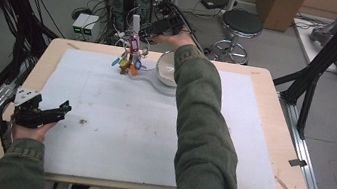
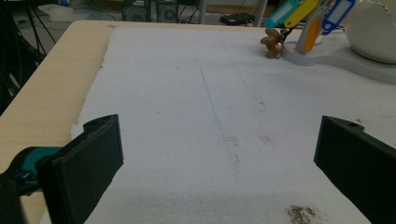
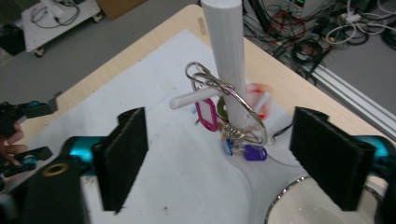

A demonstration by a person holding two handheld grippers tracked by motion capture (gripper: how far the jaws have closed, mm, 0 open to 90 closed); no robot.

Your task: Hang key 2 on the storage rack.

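At about twelve o'clock on the counter (image 1: 271, 140), near its far edge, a white key stand (image 3: 227, 60) rises upright from a pale flat base (image 2: 327, 58). Key rings (image 3: 229, 105) hang around its post, with a short white peg (image 3: 191, 99) sticking out toward nine o'clock in the right gripper view. From the rings dangle coloured tags: a pink tag (image 3: 207, 115) beside the post, a blue-violet tag (image 3: 254, 152) lower down, and, in the left gripper view, a teal tag (image 2: 281, 13), a yellow tag (image 2: 302, 11), an orange tag (image 2: 312, 35) and a blue tag (image 2: 338, 13). A small brown figure (image 2: 272, 43) hangs touching the white mat (image 1: 152, 122) just beside the base. A white bowl (image 1: 167, 69) sits on the same base, at three o'clock from the post.

The right tongs (image 3: 219, 158) hover just in front of the stand, released: the jaws stand wide apart, with the post and rings showing between them but no pad touching anything. The right sleeve (image 1: 201, 130) stretches across the mat to that far spot.

The left tongs (image 1: 58, 108) rest low at roughly eight o'clock on the counter, well apart from the stand, pointing toward three o'clock. Their jaws are likewise released, spread wide over bare mat, a small dark smudge (image 2: 301, 213) lying just ahead of them.
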